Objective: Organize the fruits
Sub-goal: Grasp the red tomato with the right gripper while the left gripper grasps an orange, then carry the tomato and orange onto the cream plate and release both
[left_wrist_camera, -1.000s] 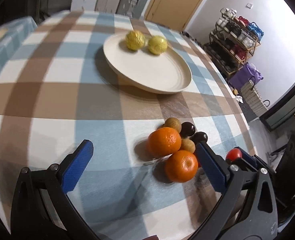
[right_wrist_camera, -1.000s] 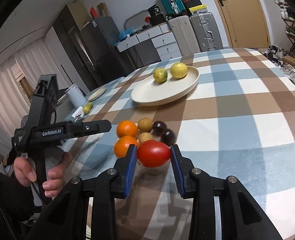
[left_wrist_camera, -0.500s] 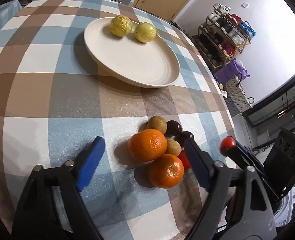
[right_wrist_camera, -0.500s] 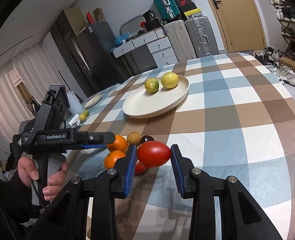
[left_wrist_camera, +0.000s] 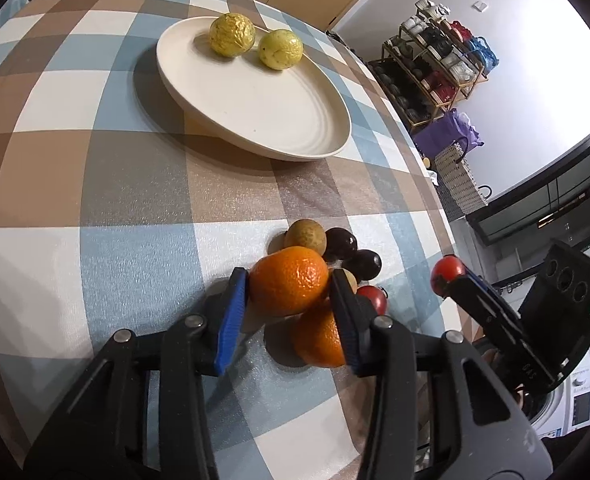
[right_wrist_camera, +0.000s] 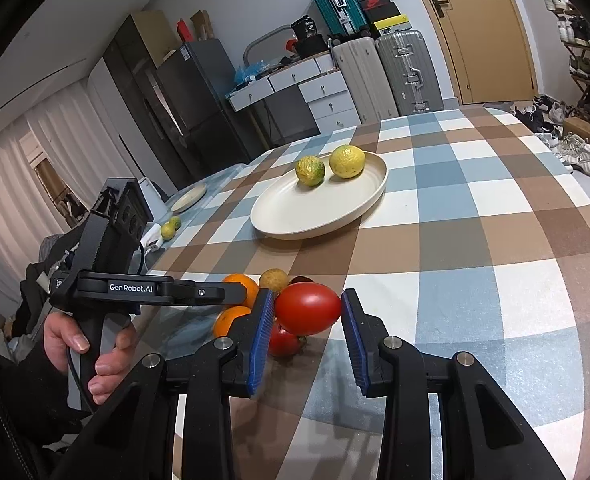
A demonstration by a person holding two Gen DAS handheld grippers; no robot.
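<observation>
My left gripper (left_wrist_camera: 289,286) is shut on an orange (left_wrist_camera: 287,280) in the fruit pile near the table's front edge. A second orange (left_wrist_camera: 319,336), two brown fruits (left_wrist_camera: 306,234), two dark plums (left_wrist_camera: 341,243) and a red tomato (left_wrist_camera: 373,298) lie around it. My right gripper (right_wrist_camera: 307,312) is shut on a red tomato (right_wrist_camera: 308,309) and holds it above the table; it also shows in the left wrist view (left_wrist_camera: 447,274). A cream plate (left_wrist_camera: 279,120) farther back holds two yellow-green fruits (left_wrist_camera: 231,35).
The checked tablecloth (right_wrist_camera: 475,240) covers a round table. A small plate (right_wrist_camera: 189,197) and two small green fruits (right_wrist_camera: 169,229) sit at the far left edge. Suitcases, drawers and a shoe rack stand beyond the table.
My left gripper moved forward and down onto the pile and closed on the front orange. My right gripper kept the tomato and rose slightly.
</observation>
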